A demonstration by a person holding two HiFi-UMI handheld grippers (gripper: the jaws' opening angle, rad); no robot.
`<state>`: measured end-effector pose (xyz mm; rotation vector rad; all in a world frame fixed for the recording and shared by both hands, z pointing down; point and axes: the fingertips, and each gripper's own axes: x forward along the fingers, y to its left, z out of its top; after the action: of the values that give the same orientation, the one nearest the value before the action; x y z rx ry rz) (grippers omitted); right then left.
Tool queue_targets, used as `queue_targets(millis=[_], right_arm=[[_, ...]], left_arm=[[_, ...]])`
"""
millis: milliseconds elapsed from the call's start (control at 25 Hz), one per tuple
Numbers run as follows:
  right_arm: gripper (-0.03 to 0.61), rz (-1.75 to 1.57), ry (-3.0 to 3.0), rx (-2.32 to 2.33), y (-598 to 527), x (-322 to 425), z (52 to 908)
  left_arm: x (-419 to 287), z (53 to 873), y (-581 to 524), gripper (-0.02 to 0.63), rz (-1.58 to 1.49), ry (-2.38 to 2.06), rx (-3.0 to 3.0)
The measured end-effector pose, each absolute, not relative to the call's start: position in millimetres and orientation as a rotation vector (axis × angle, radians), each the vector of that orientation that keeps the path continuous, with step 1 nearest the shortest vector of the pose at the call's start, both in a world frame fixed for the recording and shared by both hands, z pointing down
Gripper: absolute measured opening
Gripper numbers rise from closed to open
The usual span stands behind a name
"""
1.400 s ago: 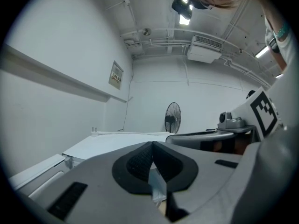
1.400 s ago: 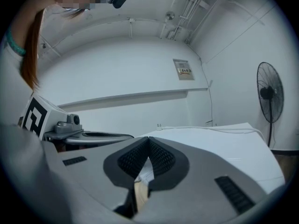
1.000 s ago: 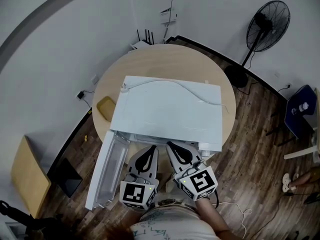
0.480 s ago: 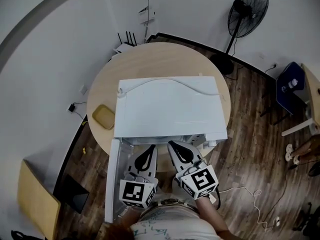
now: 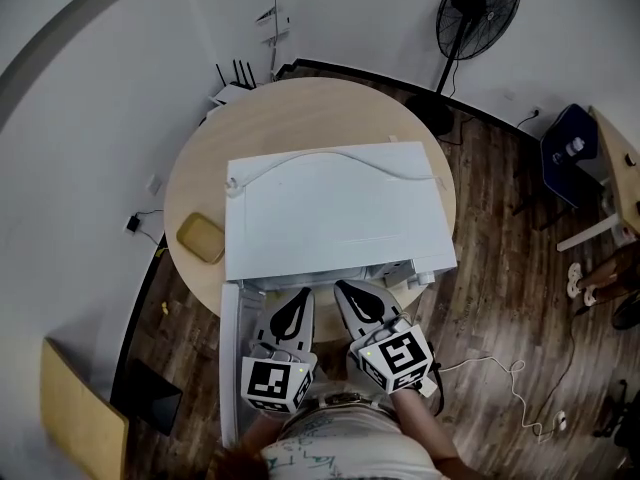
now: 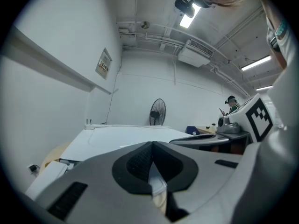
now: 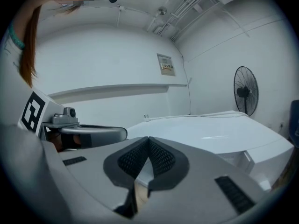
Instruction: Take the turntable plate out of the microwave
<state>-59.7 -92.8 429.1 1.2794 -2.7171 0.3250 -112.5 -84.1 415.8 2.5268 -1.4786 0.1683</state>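
- Your left gripper (image 5: pixel 301 294) and right gripper (image 5: pixel 341 288) sit just before the open front of the microwave (image 5: pixel 330 208), fingers (image 6: pixel 135 164) pressed together, holding nothing.
- The turntable plate is hidden, probably inside the microwave on the tabletop (image 5: pixel 300 113).

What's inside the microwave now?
Its cavity is hidden: the head view shows only the top of the microwave, its door swung open, and a white cable on top.

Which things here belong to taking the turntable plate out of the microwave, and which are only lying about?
Job: microwave, its open door, left gripper, right gripper; plate not visible.
Lying about: yellow item, fan, router.
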Motion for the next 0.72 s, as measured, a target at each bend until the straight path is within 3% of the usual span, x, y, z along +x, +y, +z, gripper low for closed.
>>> queue_targets(millis=[720], right_arm=[[-0.009,0.413,-2.509,1.324,-100,-42,512]], left_arm=[[-115,500,-85,0.012,0.359,-1.417,2.444]])
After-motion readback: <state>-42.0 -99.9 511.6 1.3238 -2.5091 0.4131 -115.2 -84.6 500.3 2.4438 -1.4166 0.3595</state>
